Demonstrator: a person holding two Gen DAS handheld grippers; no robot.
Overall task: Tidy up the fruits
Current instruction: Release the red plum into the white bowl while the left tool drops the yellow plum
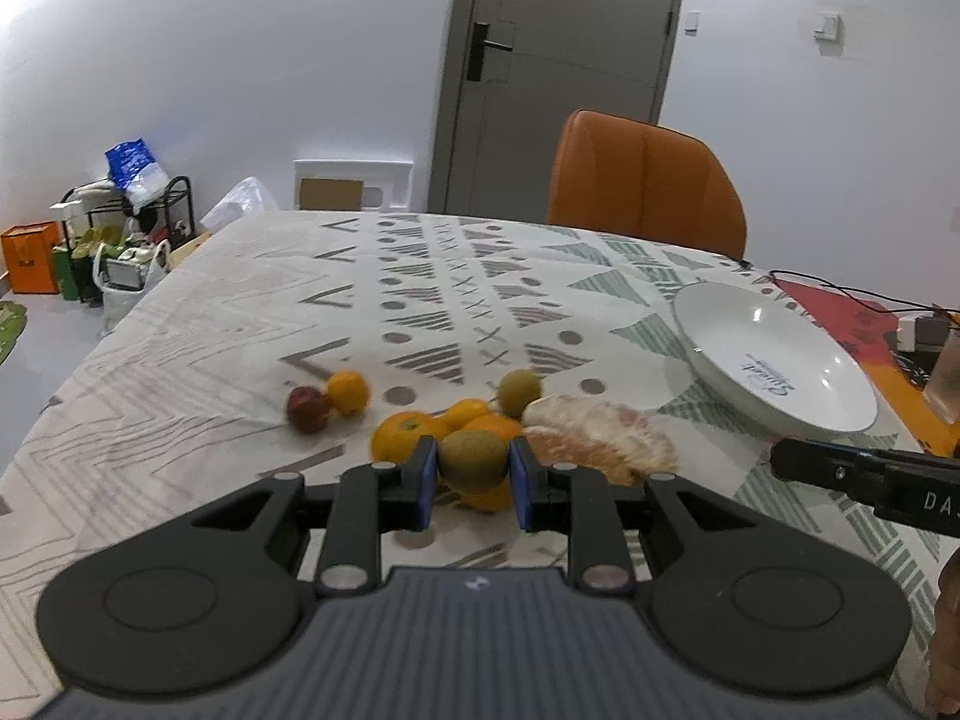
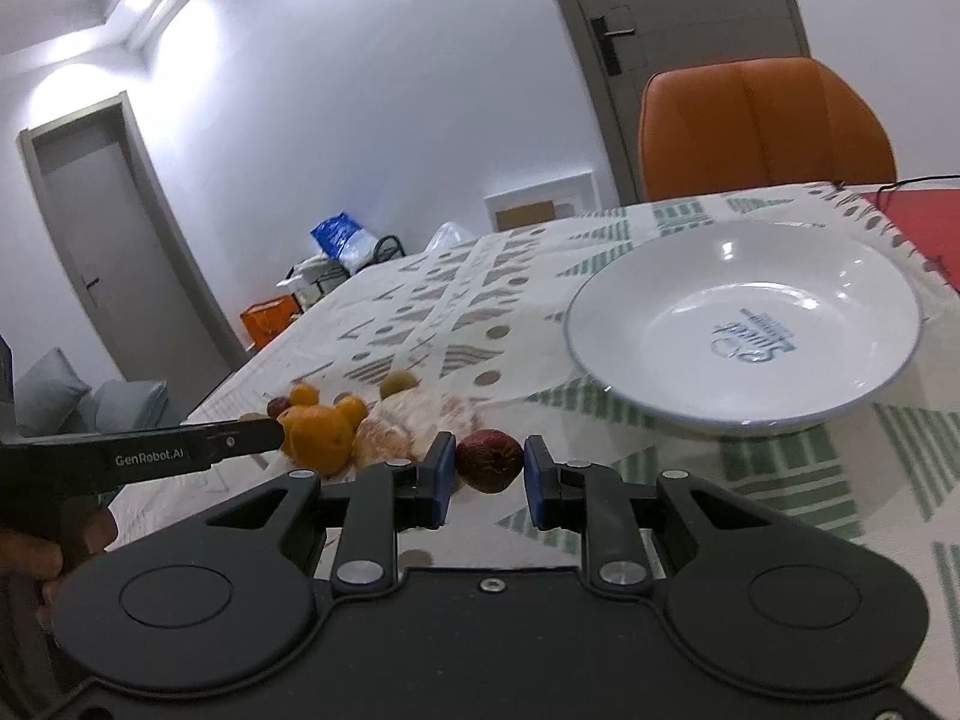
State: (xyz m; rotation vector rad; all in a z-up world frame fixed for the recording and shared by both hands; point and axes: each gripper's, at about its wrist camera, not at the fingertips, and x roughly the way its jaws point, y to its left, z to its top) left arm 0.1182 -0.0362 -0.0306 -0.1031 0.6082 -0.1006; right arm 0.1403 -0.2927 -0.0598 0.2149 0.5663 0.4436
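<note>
My left gripper (image 1: 472,471) is shut on a brown-green kiwi (image 1: 472,459), held just above a heap of oranges (image 1: 403,438). A peeled pomelo piece (image 1: 600,438) lies right of the heap, a second kiwi (image 1: 519,391) behind it. A small orange (image 1: 347,391) and a dark red fruit (image 1: 307,409) lie apart to the left. My right gripper (image 2: 487,468) is shut on a wrinkled dark red fruit (image 2: 488,459), lifted off the cloth. The white plate (image 2: 744,324) sits empty to its right, also the plate (image 1: 774,360) in the left wrist view.
A patterned cloth (image 1: 240,324) covers the table. An orange chair (image 1: 645,183) stands at the far edge. Cables and a plug (image 1: 912,330) lie at the far right, beside a red mat. The other gripper's arm (image 2: 150,456) reaches in from the left, held by a hand (image 2: 36,546).
</note>
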